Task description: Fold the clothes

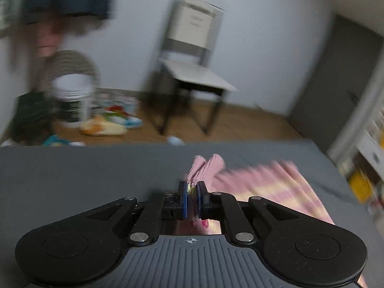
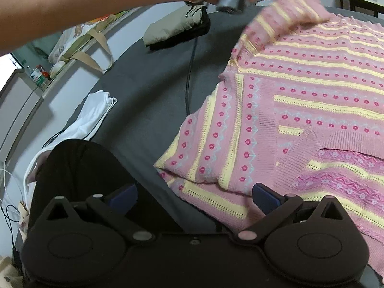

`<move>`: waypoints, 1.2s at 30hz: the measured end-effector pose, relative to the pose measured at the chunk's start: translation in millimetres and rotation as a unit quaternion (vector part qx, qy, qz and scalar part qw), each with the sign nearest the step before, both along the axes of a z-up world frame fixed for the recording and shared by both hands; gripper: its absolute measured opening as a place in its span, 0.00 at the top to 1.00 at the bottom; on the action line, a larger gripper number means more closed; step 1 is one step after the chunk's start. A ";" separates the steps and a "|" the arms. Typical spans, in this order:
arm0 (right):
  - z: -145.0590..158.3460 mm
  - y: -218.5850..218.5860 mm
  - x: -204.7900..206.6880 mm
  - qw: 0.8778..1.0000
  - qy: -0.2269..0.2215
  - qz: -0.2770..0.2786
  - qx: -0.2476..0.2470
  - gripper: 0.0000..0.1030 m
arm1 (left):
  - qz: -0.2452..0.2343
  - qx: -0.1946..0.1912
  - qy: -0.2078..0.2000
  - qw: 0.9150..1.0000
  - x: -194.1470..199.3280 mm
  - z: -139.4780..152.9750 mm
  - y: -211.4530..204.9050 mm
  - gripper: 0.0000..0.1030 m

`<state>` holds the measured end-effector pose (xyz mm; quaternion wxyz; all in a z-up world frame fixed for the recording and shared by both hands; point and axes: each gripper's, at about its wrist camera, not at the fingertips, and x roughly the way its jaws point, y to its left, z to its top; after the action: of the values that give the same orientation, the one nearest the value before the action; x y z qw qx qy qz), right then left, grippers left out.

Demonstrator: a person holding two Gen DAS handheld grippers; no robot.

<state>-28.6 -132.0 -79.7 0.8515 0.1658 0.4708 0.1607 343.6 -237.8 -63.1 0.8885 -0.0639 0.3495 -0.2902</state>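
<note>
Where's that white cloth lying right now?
In the right wrist view, the white cloth lies at the left edge of the grey bed cover, left of the pink sweater.

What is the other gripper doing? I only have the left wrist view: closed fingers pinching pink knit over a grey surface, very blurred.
Observer: The right gripper is open and holds nothing, poised at the near edge of the pink sweater.
Operator: Is the sweater spread out?
Observer: Mostly flat on the grey surface, with one sleeve lifted at the far corner.
Operator: Anything else on the surface?
Observer: A white garment lies to the left, apart from the sweater, and a black cable runs between them.
</note>
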 end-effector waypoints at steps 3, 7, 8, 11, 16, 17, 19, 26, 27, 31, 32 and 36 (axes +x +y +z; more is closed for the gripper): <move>-1.7 2.3 -0.7 1.000 0.001 0.003 0.000 0.00 | 0.069 0.015 0.025 0.997 25.3 -16.6 32.6 0.92; -5.2 5.4 0.5 1.000 0.008 0.006 -0.003 0.00 | 0.119 0.022 0.049 0.991 42.8 -47.1 55.0 0.92; -6.0 6.0 1.1 1.000 0.010 0.006 -0.004 0.00 | 0.127 0.020 0.054 0.990 43.2 -53.2 58.5 0.92; -6.3 7.2 3.6 1.000 0.013 0.005 -0.007 0.00 | 0.125 -0.003 0.081 0.989 45.1 -68.9 63.4 0.92; -1.3 8.4 3.5 1.000 0.003 0.009 -0.005 0.00 | 0.092 -0.034 0.099 0.990 40.1 -79.5 57.7 0.89; -0.8 9.3 2.8 1.000 0.001 0.011 -0.005 0.00 | 0.092 -0.029 0.098 0.991 40.3 -79.9 55.3 0.85; -0.5 11.2 1.7 1.000 -0.001 0.013 -0.008 0.00 | 0.096 -0.019 0.103 0.990 43.3 -80.7 50.6 0.58; 0.5 9.4 1.8 1.000 -0.002 0.012 -0.008 0.00 | 0.120 0.033 0.082 0.989 41.1 -78.3 32.9 0.48; 0.2 8.9 2.3 1.000 -0.002 0.011 -0.008 0.00 | 0.127 0.042 0.079 0.988 41.2 -77.2 30.1 0.77; -0.4 7.3 2.4 1.000 -0.002 0.009 -0.008 0.00 | 0.131 0.009 0.065 0.989 44.2 -63.4 32.6 0.97; -0.4 7.0 2.3 1.000 -0.003 0.009 -0.009 0.00 | 0.130 0.006 0.052 0.990 44.6 -58.4 32.3 0.97; 1.7 7.6 1.4 1.000 -0.016 0.006 -0.018 0.00 | 0.151 0.014 0.041 0.988 53.9 -50.3 40.7 0.97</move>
<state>-27.2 -124.4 -78.0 0.8609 0.1448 0.4607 0.1601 397.5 -197.1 -113.4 0.9079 -0.1154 0.3758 -0.1452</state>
